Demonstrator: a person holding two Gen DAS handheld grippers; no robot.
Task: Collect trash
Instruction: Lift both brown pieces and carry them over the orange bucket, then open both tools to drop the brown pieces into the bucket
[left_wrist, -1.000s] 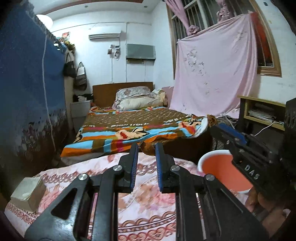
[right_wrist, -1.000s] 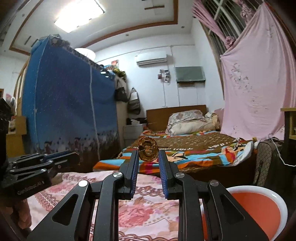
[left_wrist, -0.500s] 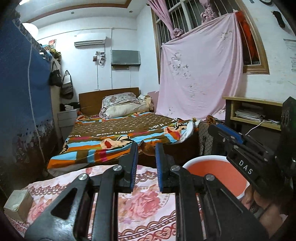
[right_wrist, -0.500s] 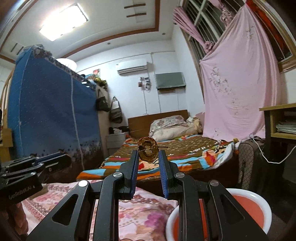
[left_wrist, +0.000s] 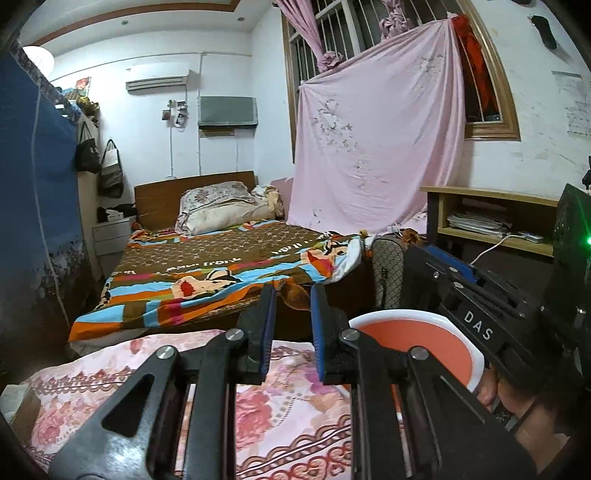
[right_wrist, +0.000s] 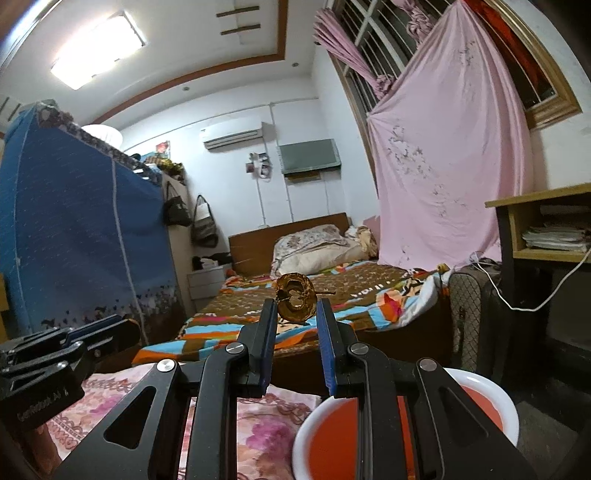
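Ceiling lamp (right_wrist: 96, 51) glaring; fisheye edges bent, corners dark.

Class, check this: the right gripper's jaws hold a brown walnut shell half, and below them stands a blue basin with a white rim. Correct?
Not quite. The basin is orange-red inside, not blue, as the right wrist view shows. The right gripper does hold the brown walnut shell half, and the rim is white.

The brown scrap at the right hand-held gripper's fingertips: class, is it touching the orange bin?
Apart. The right wrist view shows the brown scrap pinched at the fingertips, held in the air above the orange bin.
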